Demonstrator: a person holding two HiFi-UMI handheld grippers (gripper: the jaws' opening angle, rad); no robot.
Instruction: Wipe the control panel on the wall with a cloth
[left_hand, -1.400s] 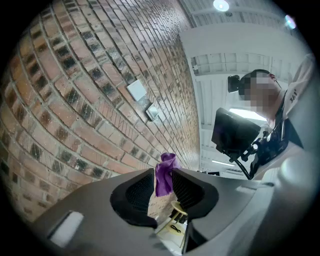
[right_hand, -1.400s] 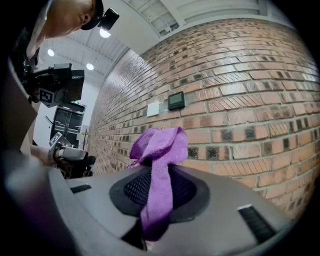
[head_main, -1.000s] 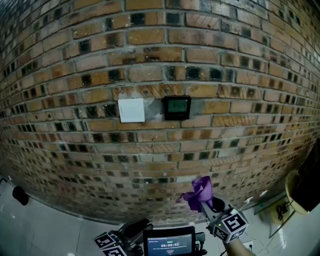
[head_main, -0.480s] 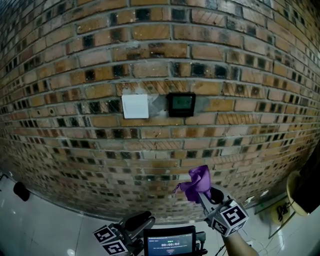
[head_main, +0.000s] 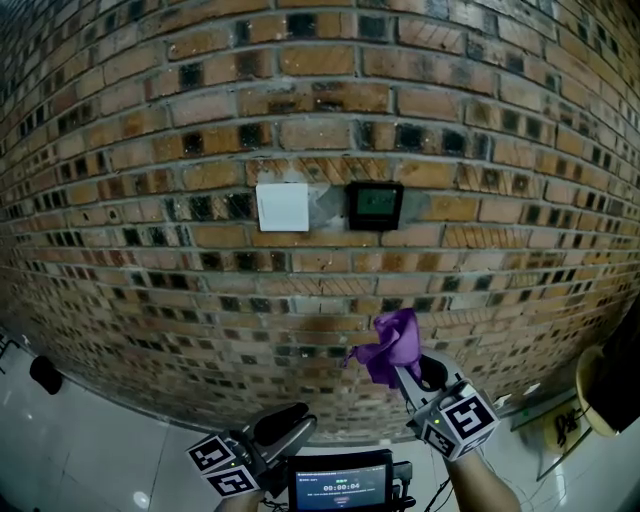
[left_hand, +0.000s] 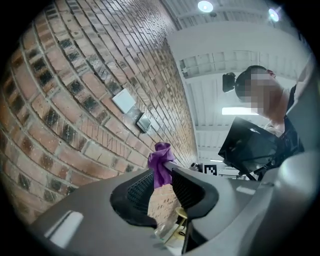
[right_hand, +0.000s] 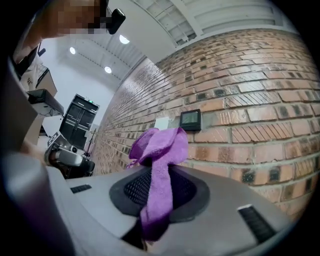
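Note:
The control panel (head_main: 375, 204) is a small black box with a greenish screen, set into the brick wall (head_main: 150, 150); it also shows in the right gripper view (right_hand: 190, 119) and the left gripper view (left_hand: 144, 122). My right gripper (head_main: 400, 375) is well below the panel and shut on a purple cloth (head_main: 388, 347), which bunches above the jaws and hangs down between them (right_hand: 159, 172). The left gripper (head_main: 285, 425) sits low at the left, open, with nothing between its pads (left_hand: 162, 192); the cloth (left_hand: 161, 162) shows beyond it.
A white switch plate (head_main: 282, 207) is fixed just left of the panel. A small screen device (head_main: 340, 487) sits at the bottom of the head view. A pale round object (head_main: 592, 388) is at the right edge and a black object (head_main: 45, 374) lies on the white floor at the left.
My right gripper has risen a little towards the wall with the cloth in it. The head view has shifted, so the panel sits further right in the frame.

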